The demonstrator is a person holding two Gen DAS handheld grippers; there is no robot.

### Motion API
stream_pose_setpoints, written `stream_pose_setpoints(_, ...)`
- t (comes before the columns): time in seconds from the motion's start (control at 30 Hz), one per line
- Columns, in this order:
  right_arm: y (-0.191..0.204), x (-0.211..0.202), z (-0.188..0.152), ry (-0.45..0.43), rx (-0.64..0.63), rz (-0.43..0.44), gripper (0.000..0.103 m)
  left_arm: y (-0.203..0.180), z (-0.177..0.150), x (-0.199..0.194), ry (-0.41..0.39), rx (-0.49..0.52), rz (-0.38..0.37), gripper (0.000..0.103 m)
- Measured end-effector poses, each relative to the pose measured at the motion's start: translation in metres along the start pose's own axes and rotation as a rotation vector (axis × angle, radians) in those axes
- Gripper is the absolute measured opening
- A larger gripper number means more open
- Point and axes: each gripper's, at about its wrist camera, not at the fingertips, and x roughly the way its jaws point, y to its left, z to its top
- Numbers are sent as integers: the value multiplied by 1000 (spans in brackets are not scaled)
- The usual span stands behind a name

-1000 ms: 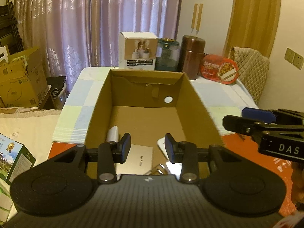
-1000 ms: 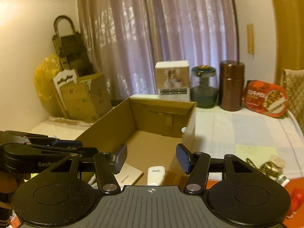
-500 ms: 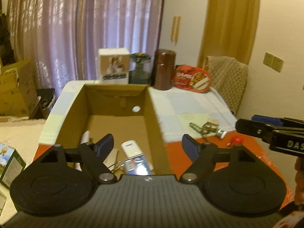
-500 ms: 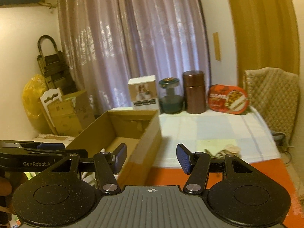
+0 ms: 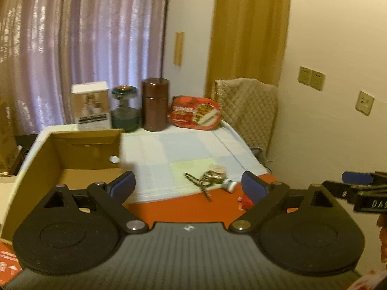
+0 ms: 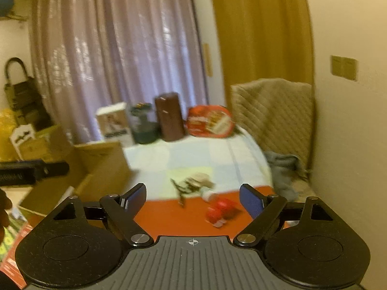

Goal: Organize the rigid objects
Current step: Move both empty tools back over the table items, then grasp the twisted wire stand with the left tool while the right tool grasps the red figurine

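Note:
An open cardboard box (image 5: pixel 72 152) stands on the table at the left; it also shows in the right wrist view (image 6: pixel 101 166). To its right lie a bunch of keys with a round tag (image 5: pixel 205 178), a small white bottle (image 5: pixel 228 184) and a small red object (image 5: pixel 245 203). In the right wrist view the keys (image 6: pixel 191 184) and the red object (image 6: pixel 221 211) are blurred. My left gripper (image 5: pixel 187 186) is open and empty above the table's near edge. My right gripper (image 6: pixel 192 199) is open and empty, facing the loose items.
At the back stand a white carton (image 5: pixel 92 106), a green jar (image 5: pixel 125 111), a brown canister (image 5: pixel 154 104) and a red food pack (image 5: pixel 196 113). A quilted chair back (image 5: pixel 246 111) stands behind the table. A checked cloth (image 5: pixel 188 147) covers the table's far part.
Both grippers have swung right, from over the box toward the loose items on the table. Both have opened wider. The box now sits at the left of both views.

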Motion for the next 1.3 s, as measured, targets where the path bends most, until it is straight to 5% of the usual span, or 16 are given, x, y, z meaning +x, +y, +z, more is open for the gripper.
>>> stream_pose_setpoints(0.47, -43, 37, -35, 61, -95, 5, 82, -45, -39, 73, 111, 20, 14, 93)
stream_pose_setpoints(0.97, -54, 158, -68, 150, -376, 149, 82, -37, -70, 160, 205, 26, 44, 93)
stream_pose_setpoints(1.3, -73, 223, -68, 190, -381, 171, 82, -33, -78, 202, 229, 14, 20, 93)
